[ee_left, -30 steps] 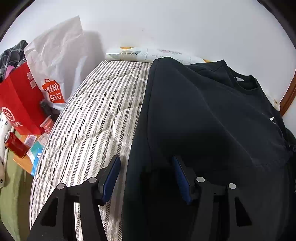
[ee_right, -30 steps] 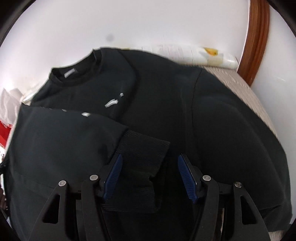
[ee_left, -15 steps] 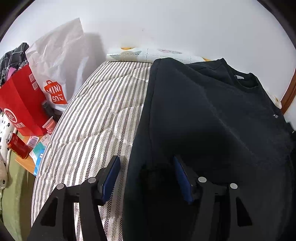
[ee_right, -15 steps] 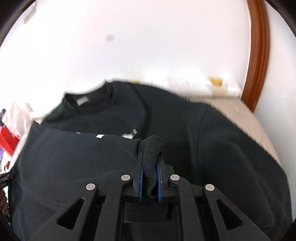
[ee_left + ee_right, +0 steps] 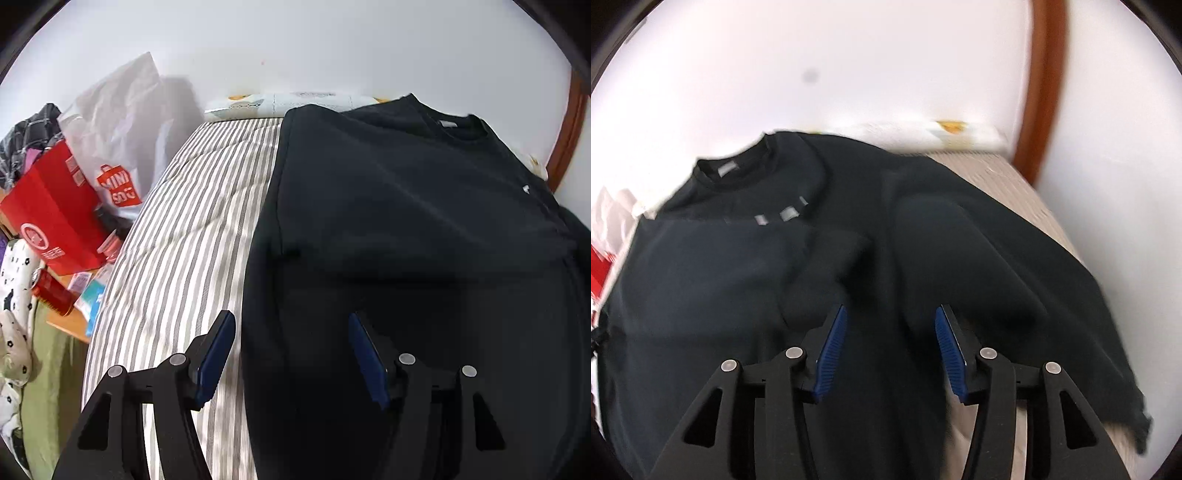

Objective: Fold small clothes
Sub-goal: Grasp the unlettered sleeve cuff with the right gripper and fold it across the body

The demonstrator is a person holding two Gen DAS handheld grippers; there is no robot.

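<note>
Sweatshirt (image 5: 406,229), black and long-sleeved, lies spread on the bed (image 5: 192,236), its collar (image 5: 448,123) toward the far wall and its hem toward the near end. It covers the right part of the striped cover; the left strip of the bed stays bare. One sleeve (image 5: 713,266) is folded across the chest, and its ribbed cuff (image 5: 831,266) rests near the middle of the shirt, just beyond the right tool (image 5: 890,339). A few small white marks (image 5: 788,214) show on the chest above that sleeve. The other sleeve (image 5: 960,251) bulges up on the right side and runs down toward the near right edge, where the fabric hangs over the bed's side.

The left tool (image 5: 291,350) hovers over the shirt's left edge with its blue pads spread wide: the left pad (image 5: 216,356) sits above the striped cover, the right pad (image 5: 367,356) above the black cloth, and nothing is between them. The right tool is also spread, both pads (image 5: 831,349) over the lower middle of the shirt, gripping nothing. The right view is smeared, so I can't say whether those pads touch the cloth.

Against the far wall a pale patterned pillow (image 5: 295,101) lies across the head of the bed. To the left of the bed stand a red bag (image 5: 51,214) and a white bag (image 5: 118,125), with a red can (image 5: 51,297) and small packets on a desk (image 5: 70,321) near them. A brown wooden frame (image 5: 1039,85) rises at the far right.
</note>
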